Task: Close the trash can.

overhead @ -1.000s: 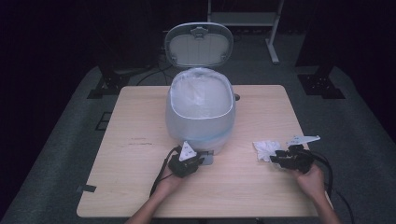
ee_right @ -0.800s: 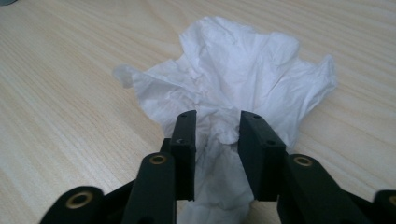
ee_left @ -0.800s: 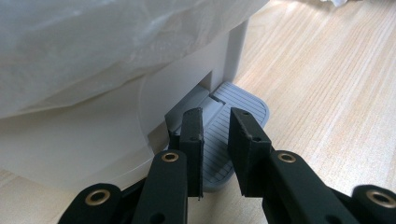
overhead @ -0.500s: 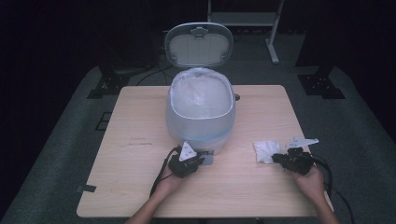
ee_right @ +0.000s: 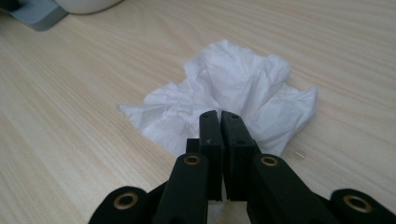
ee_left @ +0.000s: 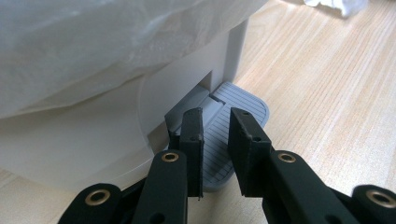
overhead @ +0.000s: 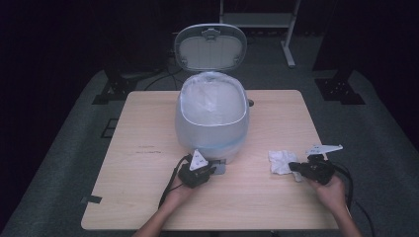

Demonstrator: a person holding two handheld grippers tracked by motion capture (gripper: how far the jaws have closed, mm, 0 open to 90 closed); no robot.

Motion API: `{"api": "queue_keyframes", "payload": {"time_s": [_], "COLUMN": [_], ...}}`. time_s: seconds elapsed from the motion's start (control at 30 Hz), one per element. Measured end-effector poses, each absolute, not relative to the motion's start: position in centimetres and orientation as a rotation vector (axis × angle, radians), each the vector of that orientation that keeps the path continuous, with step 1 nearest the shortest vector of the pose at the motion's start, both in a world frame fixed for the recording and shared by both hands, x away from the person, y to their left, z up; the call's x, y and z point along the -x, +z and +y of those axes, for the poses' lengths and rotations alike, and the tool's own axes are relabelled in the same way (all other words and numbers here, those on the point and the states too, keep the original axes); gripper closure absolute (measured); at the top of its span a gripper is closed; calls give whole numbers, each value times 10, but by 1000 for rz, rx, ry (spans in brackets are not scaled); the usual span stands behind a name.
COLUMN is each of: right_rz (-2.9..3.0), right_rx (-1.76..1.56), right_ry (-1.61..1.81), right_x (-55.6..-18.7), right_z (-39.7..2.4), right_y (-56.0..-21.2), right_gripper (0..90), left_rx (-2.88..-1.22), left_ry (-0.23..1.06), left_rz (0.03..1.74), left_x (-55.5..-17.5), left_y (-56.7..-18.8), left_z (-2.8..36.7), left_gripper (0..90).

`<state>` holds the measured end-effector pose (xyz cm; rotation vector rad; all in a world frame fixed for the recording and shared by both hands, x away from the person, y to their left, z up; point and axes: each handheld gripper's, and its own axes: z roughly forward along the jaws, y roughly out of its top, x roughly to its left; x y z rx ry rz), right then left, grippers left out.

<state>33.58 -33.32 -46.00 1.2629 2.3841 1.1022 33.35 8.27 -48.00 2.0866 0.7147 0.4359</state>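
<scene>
Pinching together on the near edge of one crumpled white tissue (ee_right: 224,100), the right gripper (ee_right: 219,123) has just been closing its two black fingers (ee_right: 209,135), which now meet with the paper's edge caught between their tips. The tissue lies on the table (overhead: 148,118) toward its right front part, well apart from the bin. In the left gripper view, the left gripper (ee_left: 215,140) presses its two fingers (ee_left: 192,135) down on one grey ribbed pedal (ee_left: 236,105) that sticks out at the foot of one white bin (ee_left: 93,140); the fingers stand a little apart and hold nothing between them, though they are as closed as they get. Counted across the scene, there are two grippers, each held in one hand, one tissue, one pedal and one bin with one raised lid (overhead: 211,47). The high view shows what the close views cannot: the whole wooden table, the bin (overhead: 211,116) standing at its middle with a clear plastic liner inside and the oval lid tilted up behind it, the left gripper (overhead: 210,170) at the bin's front foot, and the right gripper (overhead: 292,167) touching the tissue (overhead: 279,161) at the right. The left gripper view adds the pedal's fine ridges and the liner bulging over the bin's rim. The right gripper view adds the tissue's folds and creases.
</scene>
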Motion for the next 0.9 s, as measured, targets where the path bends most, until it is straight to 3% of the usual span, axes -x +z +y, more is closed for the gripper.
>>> {"api": "queue_keyframes", "payload": {"time_s": [0.9], "right_rz": [2365], "right_rx": [-1219], "right_ry": [1183], "right_x": [-326], "right_z": [-335], "right_y": [-399], "right_gripper": [876], "left_rx": [-2084], "left_ry": [438], "left_rz": [715], "left_x": [-333], "left_y": [-480], "left_z": [83], "left_gripper": [755]}}
